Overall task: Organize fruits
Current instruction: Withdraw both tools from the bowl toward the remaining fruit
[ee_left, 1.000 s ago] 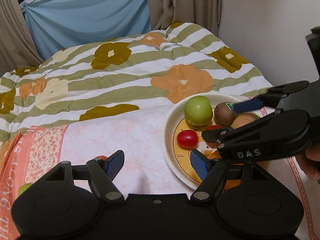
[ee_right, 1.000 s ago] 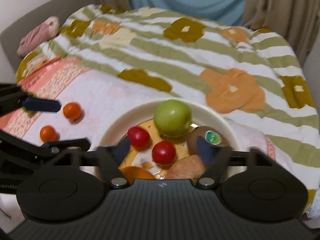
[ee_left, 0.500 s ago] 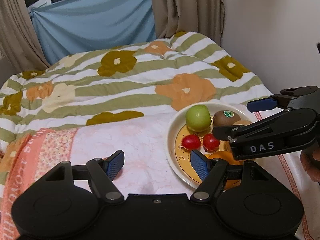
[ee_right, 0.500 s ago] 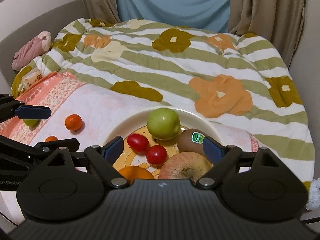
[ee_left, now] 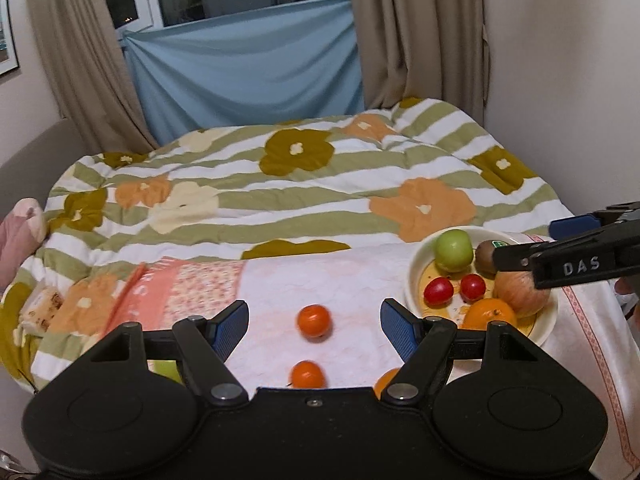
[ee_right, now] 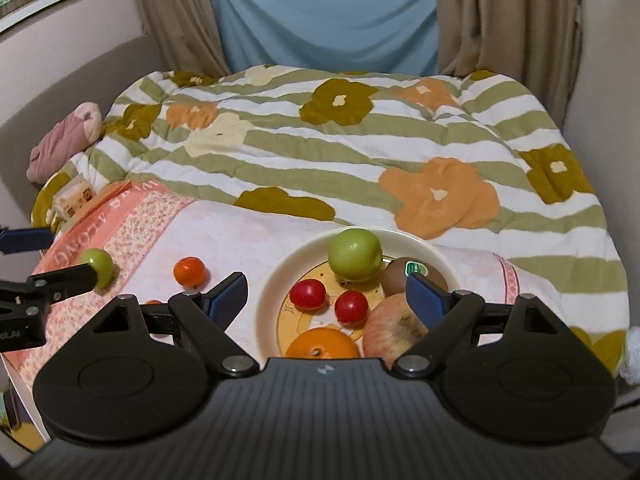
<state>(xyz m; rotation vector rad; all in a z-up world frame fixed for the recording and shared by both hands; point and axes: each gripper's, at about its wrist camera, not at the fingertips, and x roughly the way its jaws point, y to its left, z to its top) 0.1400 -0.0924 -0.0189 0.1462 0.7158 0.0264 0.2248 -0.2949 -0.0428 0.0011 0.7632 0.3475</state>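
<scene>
Evidently both grippers hang empty above the cloth: the left gripper (ee_left: pixel 314 326) stands moderately open with a small orange (ee_left: pixel 314 321) lying loose between its fingers, a second (ee_left: pixel 307 374) nearer. The right gripper (ee_right: pixel 326 294), spread wide, has just been opening, nothing gripped, over the plate (ee_right: pixel 416 242) of gathered fruit. Compared with a second ago, both views sit higher and farther back, and a green fruit (ee_right: pixel 98 266) appears left.

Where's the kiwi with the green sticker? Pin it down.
In the right wrist view the kiwi lies in the plate, right side, between the green apple and red apple.
</scene>
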